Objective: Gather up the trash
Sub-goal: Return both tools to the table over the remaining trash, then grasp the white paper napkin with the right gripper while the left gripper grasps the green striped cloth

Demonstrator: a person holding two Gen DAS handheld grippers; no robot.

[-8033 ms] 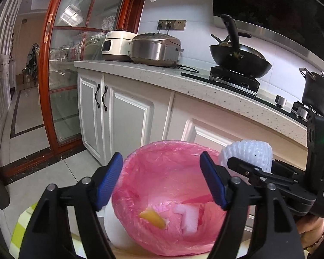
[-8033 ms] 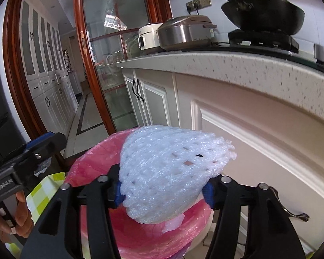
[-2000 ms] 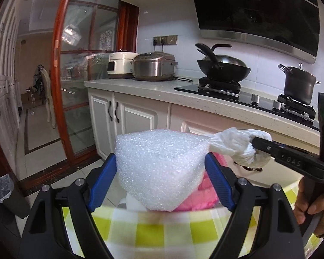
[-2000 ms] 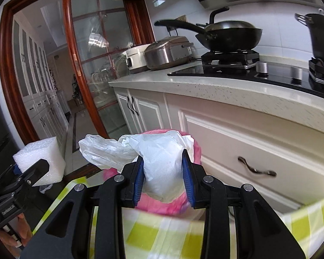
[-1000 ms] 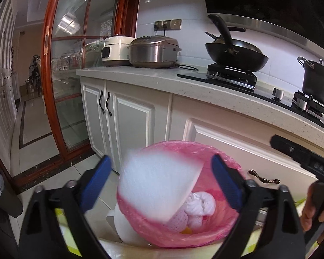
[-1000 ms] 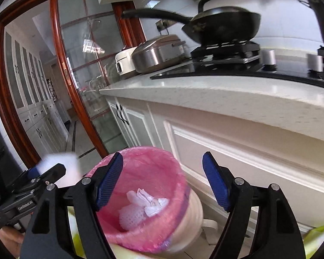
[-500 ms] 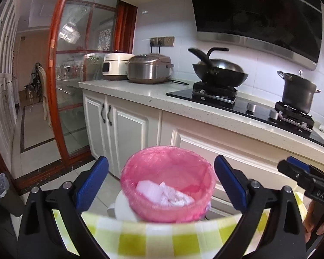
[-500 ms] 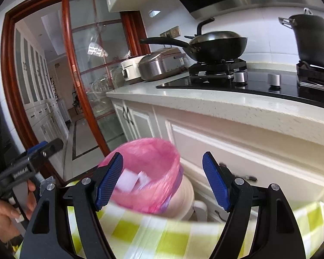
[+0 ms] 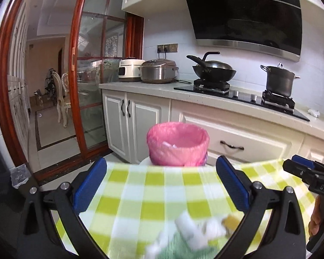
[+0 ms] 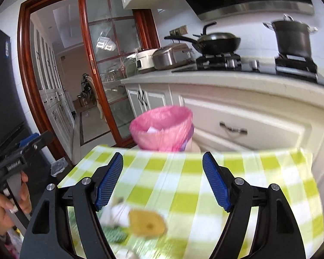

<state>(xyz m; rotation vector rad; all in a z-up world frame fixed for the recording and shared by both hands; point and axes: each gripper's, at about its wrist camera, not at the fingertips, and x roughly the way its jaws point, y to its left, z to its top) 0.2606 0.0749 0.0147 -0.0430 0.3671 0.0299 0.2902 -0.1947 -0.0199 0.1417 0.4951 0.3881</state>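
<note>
Kitchen; checked tablecloth (image 9: 140,196), pink-lined bin (image 9: 177,143) beyond; left claw (image 9: 161,186), right claw (image 10: 162,182) apart, empty.

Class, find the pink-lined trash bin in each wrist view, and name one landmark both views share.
Left wrist: trash bin centre, just beyond the checked tablecloth.
Right wrist: trash bin centre, slightly left, past the cloth's far edge.
Shared landmark: black wok on the stove.
</note>
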